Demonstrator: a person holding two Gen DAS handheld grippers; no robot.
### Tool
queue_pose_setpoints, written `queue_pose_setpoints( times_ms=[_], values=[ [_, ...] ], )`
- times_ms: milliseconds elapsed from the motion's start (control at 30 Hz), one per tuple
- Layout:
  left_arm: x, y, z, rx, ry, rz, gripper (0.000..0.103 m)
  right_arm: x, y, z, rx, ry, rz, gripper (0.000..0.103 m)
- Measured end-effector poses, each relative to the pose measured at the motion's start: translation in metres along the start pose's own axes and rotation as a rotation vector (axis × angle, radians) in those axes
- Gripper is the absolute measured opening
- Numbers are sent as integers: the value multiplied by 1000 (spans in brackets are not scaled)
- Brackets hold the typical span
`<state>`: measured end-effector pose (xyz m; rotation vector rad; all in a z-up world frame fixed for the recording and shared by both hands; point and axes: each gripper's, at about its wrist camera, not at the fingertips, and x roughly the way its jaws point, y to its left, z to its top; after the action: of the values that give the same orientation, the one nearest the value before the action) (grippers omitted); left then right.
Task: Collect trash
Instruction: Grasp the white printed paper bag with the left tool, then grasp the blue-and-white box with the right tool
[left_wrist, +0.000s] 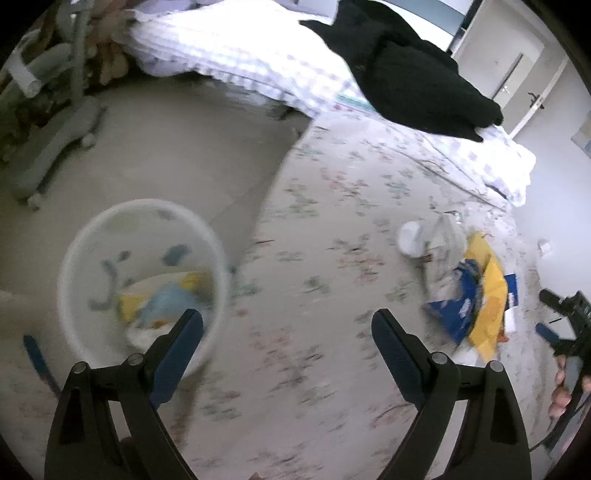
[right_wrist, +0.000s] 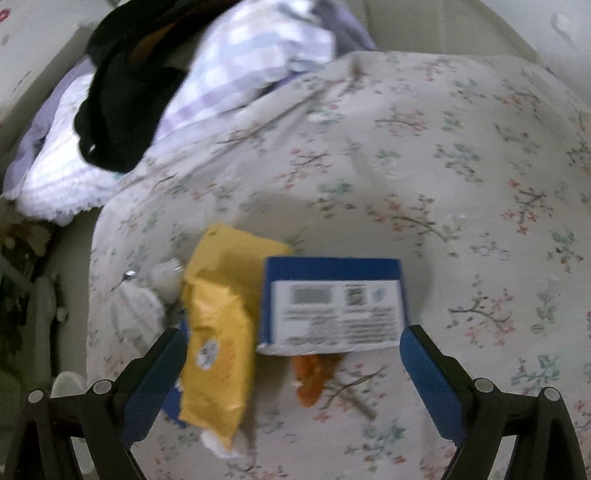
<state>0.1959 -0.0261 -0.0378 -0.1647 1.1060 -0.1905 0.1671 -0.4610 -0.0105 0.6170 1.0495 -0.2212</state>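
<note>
Floral bedsheet (left_wrist: 332, 221) covers a bed, with a checked quilt (left_wrist: 229, 59) and black clothing (left_wrist: 406, 74) heaped at its far end. At the left, on the floor beside the bed, a white round bin (left_wrist: 74, 266) is seen, already holding yellow and pale blue wrappers, likely placed close for dropping. The left gripper (left_wrist: 287, 325) is held above the sheet, jaws spread wide and empty. Further right, the trash pile lies on the sheet: a yellow packet (right_wrist: 218, 317), a blue and white carton (right_wrist: 332, 302) and an orange scrap (right_wrist: 314, 380). The right gripper (right_wrist: 293, 343) is poised over it, jaws wide apart, straddling packet and carton, apparently ready to close.
</note>
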Motion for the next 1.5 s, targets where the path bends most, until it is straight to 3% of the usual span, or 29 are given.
queue_pose_setpoints(
  times_ms=[267,367,467,567,600,667,767,1167,1267,1500],
  values=[
    [39,-66,11,35,54,-150,93,5,-43,11,92,25,0,96],
    [56,-87,17,31,76,-214,84,2,-49,16,82,12,-18,96],
    [77,-108,19,51,103,-242,72,4,-54,19,98,18,-12,96],
    [93,-117,19,46,134,-262,49,8,-59,20,120,28,5,96],
    [95,-116,18,38,130,-258,41,9,-58,20,122,30,8,96],
    [96,-114,19,20,123,-259,11,13,-57,20,120,41,14,96],
    [98,-106,20,-21,141,-283,11,19,-55,18,134,64,36,96],
    [32,-80,13,46,80,-282,11,37,-14,13,43,87,70,99],
    [21,-68,6,47,79,-274,11,42,-8,13,27,65,46,103],
    [9,-39,-6,14,91,-275,11,62,-19,10,48,109,-8,103]
  ],
)
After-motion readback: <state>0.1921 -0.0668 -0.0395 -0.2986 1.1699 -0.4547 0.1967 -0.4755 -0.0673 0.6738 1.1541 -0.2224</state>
